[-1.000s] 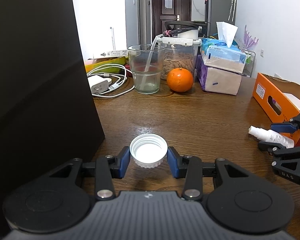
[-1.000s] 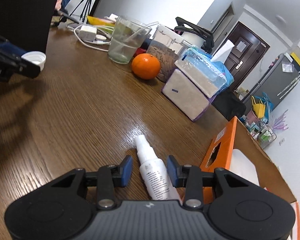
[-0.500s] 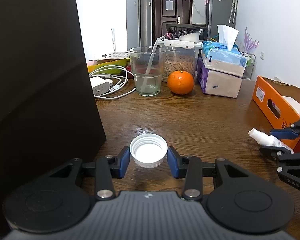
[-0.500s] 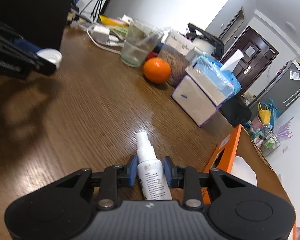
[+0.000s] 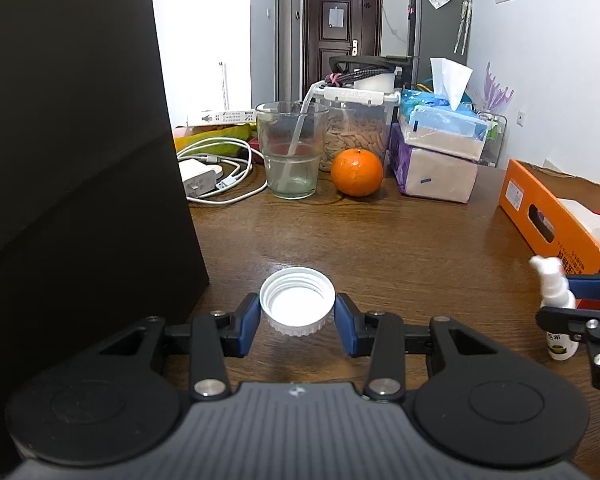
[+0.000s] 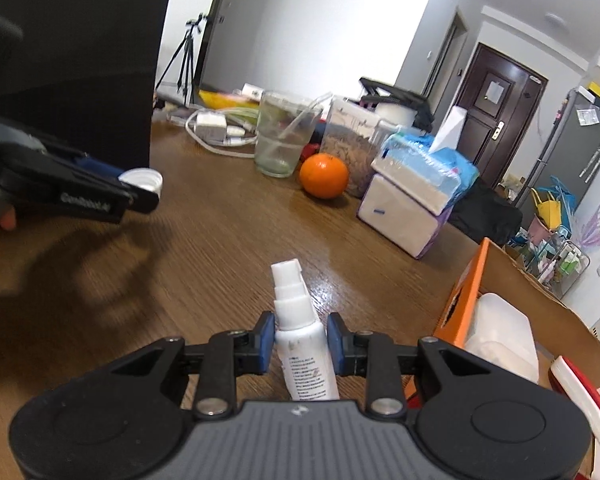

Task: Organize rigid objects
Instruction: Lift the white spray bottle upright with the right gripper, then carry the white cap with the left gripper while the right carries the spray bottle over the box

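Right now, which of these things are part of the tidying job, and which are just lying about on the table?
In the job:
- white cap, held in the left tool
- white spray bottle, held in the right tool
- orange box, likely where things go

Lying about:
- orange fruit
- glass
- charger and cable
- tissue packs

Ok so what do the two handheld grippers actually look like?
Both the left gripper and right gripper match: ribbed grey body, black linkage arms with silver screws, round black discs, blue finger pads. White lettering runs along one left finger.
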